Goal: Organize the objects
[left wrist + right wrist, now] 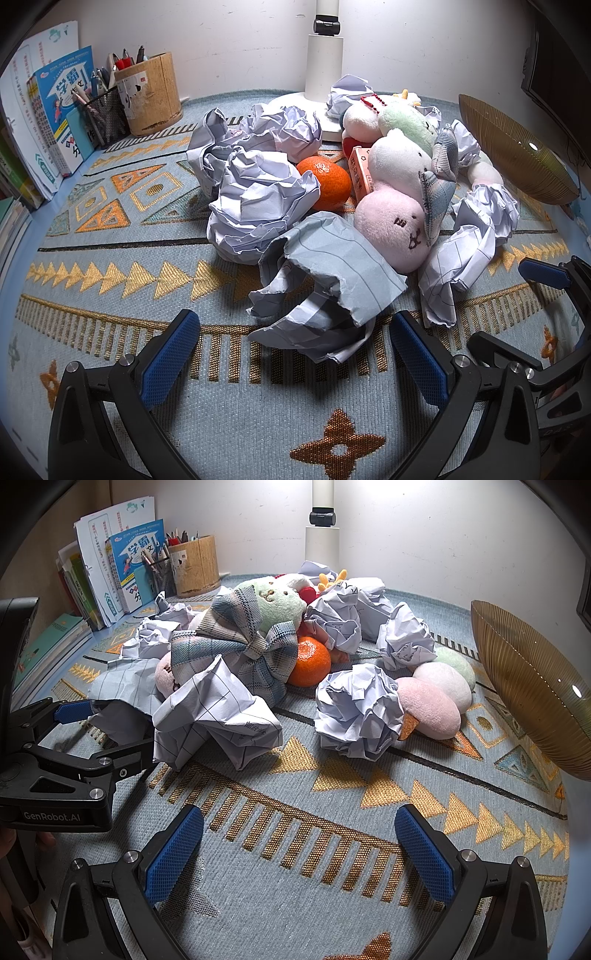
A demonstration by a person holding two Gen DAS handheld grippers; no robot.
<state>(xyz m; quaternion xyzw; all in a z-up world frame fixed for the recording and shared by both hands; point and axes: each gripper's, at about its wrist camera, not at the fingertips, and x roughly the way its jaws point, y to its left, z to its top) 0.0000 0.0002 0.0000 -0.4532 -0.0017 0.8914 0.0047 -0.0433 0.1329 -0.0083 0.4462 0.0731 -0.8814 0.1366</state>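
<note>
White "GenRobot.AI" lettering stood on the black left gripper [72,734] body at nine o'clock, large Chinese "学霸" on a blue workbook [138,566] cover at eleven o'clock.

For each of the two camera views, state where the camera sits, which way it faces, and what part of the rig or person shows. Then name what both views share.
Left wrist: sits on the left gripper, angled down at the crumpled lined paper sheet; its own open blue-padded fingers show, with the right gripper at the right edge.
Right wrist: sits on the right gripper, angled down at the patterned blue mat; the left gripper shows at the left edge.
Shared: the orange mandarin, ribbed amber bowl, white lamp post.
</note>
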